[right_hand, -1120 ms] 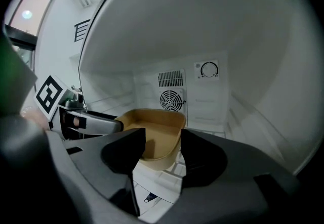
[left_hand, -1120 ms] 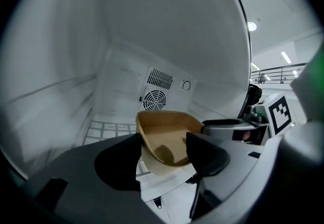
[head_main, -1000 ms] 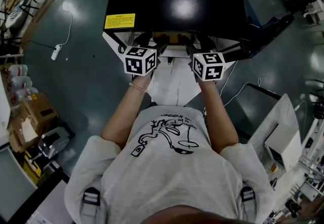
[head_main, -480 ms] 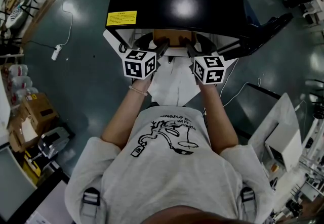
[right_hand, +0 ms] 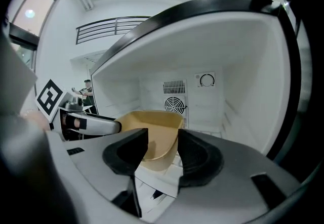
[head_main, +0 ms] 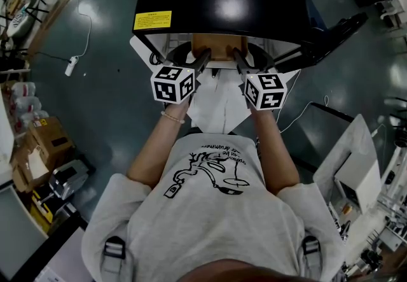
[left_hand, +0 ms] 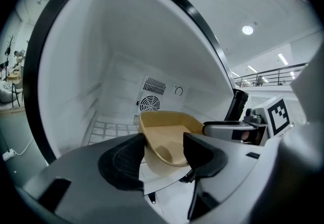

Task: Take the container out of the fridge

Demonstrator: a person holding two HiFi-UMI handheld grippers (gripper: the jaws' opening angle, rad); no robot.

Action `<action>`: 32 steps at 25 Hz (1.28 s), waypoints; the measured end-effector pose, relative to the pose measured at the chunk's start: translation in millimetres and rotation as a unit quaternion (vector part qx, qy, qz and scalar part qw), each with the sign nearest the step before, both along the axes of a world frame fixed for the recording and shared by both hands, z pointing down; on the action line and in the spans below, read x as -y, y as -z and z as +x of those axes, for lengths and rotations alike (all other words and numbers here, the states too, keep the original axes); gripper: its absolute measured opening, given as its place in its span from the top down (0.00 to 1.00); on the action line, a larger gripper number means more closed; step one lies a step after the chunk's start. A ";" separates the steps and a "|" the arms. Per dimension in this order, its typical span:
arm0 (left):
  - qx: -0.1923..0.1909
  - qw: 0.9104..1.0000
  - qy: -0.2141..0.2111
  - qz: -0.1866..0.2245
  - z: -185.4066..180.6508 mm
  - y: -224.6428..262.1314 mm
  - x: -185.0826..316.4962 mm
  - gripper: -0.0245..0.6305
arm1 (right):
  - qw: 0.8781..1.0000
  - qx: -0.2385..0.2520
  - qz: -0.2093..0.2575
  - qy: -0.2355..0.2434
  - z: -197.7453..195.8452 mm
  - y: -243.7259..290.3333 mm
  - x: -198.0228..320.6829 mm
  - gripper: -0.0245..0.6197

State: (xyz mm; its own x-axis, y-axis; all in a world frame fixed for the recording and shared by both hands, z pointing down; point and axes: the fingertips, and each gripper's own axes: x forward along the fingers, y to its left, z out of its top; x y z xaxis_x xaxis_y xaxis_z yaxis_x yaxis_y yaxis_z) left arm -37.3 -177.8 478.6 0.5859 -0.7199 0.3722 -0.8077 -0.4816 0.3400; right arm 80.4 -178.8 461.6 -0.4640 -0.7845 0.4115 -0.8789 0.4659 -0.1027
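A tan, smooth plastic container (head_main: 219, 46) with rounded corners and sloping walls sits at the mouth of the glossy black fridge (head_main: 222, 0), bracketed by both tools. The left hand-held gripper (left_hand: 164, 139) straddles the container's left wall and the right hand-held gripper (right_hand: 163, 134) its right wall. On each, the black textured pads have just been closing yet stand apart, one outside the wall, one inside. A round fan grille (left_hand: 150, 102) marks the back of the fridge's white interior.
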 end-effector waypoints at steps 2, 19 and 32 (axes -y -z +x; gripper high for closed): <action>-0.001 1.000 -0.001 0.002 -1.2 2.3 -2.0 0.58 | 1.000 0.001 0.003 -0.001 -0.8 2.9 -2.5 0.66; -0.013 1.000 -0.005 0.015 -1.8 21.4 -18.2 0.61 | 1.000 0.007 0.015 -0.003 2.9 18.6 -19.1 0.68; -0.022 0.999 0.009 0.028 -5.6 33.1 -28.0 0.67 | 1.000 0.010 0.024 -0.007 8.2 25.7 -33.5 0.73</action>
